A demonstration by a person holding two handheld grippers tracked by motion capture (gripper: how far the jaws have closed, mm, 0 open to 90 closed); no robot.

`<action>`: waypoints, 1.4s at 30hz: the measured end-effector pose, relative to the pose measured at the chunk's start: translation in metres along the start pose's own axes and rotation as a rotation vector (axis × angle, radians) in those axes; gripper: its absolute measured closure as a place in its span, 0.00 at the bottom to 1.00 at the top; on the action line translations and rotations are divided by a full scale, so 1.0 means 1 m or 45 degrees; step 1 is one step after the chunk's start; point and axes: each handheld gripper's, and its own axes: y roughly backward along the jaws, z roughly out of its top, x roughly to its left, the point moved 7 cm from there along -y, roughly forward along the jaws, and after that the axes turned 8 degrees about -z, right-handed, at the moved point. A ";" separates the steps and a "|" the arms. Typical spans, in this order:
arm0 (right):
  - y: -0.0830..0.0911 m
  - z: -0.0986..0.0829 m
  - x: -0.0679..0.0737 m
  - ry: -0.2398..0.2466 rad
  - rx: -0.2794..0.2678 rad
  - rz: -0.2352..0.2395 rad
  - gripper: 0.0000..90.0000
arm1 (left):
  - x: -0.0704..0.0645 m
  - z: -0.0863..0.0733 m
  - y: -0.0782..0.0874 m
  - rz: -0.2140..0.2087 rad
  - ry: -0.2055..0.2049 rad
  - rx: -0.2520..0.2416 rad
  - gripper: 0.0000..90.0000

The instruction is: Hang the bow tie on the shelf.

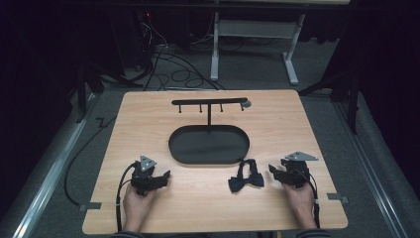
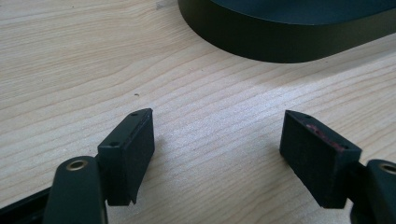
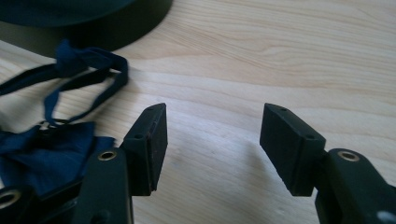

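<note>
Both hands are sitting at the near edge of the desk (image 1: 148, 104), each holding a claw; left claw (image 1: 163, 177) is resting on the wood at the near left, jaws spread wide, nothing between them; its own view is showing bare wood grain between the two black pads (image 2: 130, 154) and the dark wall of the oval tray (image 2: 280, 42) further ahead, well apart from the jaws; right claw (image 1: 274, 171) is sitting at the near right, jaws also gaping wide and gripping nothing; right gripper view is showing bare wood between its pads (image 3: 152, 147).

Dark navy bow tie (image 1: 246, 180) is lying flat on the desk between the two claws, nearer the right one, just beside its tips but not touching as far as I can tell; in the right gripper view the bow tie (image 3: 42, 154) is lying off to the left of the jaws, outside the gap, its strap (image 3: 88, 79) looping back toward the tray.

Black oval tray (image 1: 178, 148) is sitting mid-desk, just beyond the bow tie; thin black T-shaped stand (image 1: 209, 102) is rising from the tray's far side, small pegs hanging under its crossbar.
</note>
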 end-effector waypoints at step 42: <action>-0.016 0.038 0.059 0.096 0.014 0.150 0.54 | 0.000 0.000 0.000 0.000 0.000 0.000 0.30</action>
